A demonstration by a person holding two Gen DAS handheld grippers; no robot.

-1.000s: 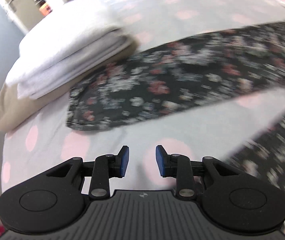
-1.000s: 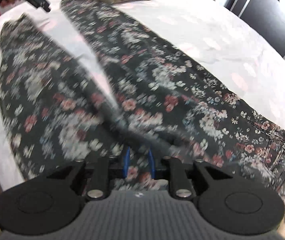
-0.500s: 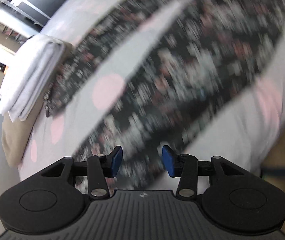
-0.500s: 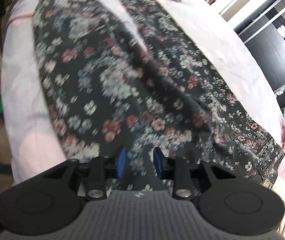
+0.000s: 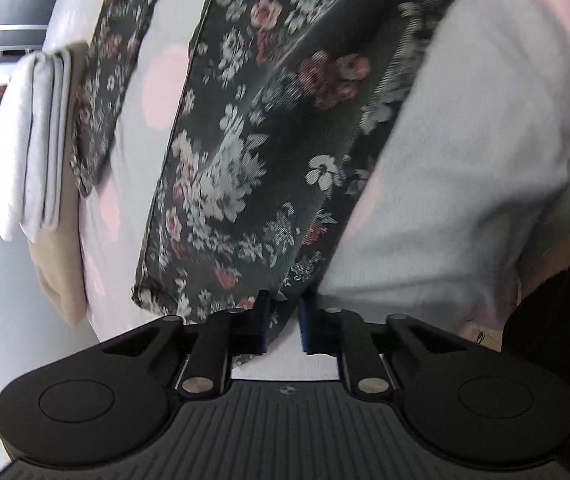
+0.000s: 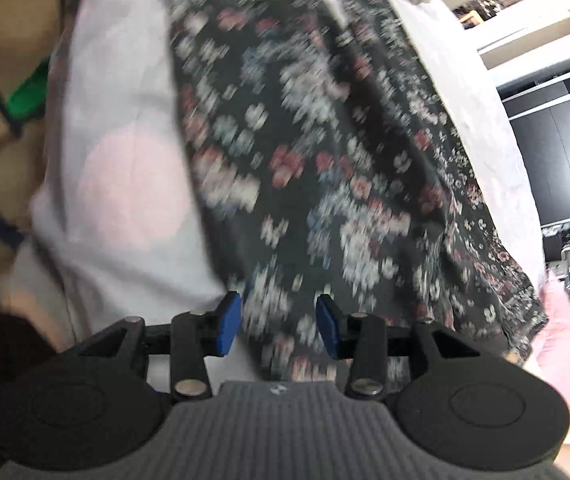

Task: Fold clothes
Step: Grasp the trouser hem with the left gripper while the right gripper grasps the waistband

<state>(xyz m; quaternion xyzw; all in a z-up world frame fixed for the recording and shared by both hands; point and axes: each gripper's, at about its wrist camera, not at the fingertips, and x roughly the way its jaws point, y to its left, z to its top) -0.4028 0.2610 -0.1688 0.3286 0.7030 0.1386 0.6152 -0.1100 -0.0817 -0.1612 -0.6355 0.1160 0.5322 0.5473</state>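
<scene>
The left claw [image 5: 283, 322] is sitting at the hem end of the nearer leg of the floral trousers [image 5: 253, 128], its jaws narrowed with the hem corner between them; whether they are pinching the cloth tight I cannot tell. That leg is running lengthwise straight away from this claw, along the near edge of the bed [image 5: 485, 128]. The right claw [image 6: 278, 326] is hanging open over the wider end of the same trousers [image 6: 325, 168], cloth lying between its jaws, ungripped. The second leg is lying beyond, apart across a strip of dotted sheet. Farther off, by the bed's far edge, folded white and beige clothes [image 5: 31, 136] are stacked, touching that leg's hem. Nothing is blocking either claw.
</scene>
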